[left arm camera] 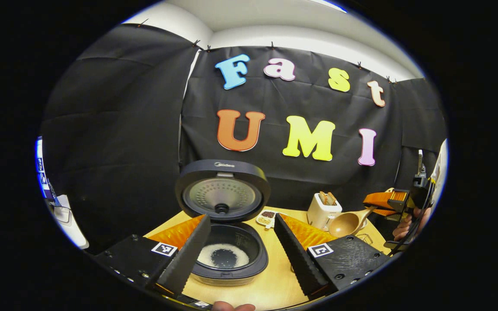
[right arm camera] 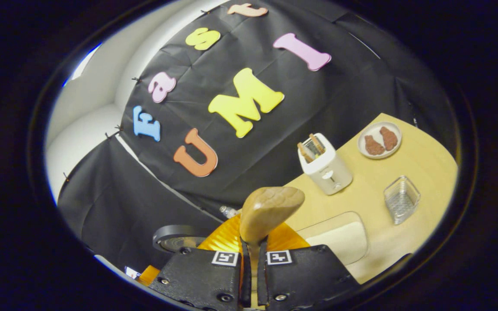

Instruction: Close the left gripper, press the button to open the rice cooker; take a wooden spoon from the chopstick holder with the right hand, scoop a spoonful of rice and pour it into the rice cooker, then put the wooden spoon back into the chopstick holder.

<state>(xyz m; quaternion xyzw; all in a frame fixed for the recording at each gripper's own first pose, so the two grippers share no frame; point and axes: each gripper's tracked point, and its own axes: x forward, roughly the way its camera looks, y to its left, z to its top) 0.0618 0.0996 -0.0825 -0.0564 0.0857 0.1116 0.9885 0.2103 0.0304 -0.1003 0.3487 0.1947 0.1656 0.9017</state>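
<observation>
Lid up on the rice cooker, low centre of the left gripper view, with a ring of white rice lying in the dark inner pot, and the left tongs spread wide to either side of it, holding nothing. Over at the right edge of that view the right tongs carry the wooden spoon, bowl tilted toward the cooker and, as far as I can see, nothing in it. In the right gripper view those tongs are clamped on the spoon's handle, the rounded back of the bowl rising just above the fingertips. That's a light, stiff piece of smooth wood: easy to lift, but likely to twist in a narrow pinch, so a hold on the handle close under the bowl looks sensible. Behind it on the bench sit a white toaster, a plate with two brown pieces, a clear ribbed dish and a clear tray of rice at lower right.
</observation>
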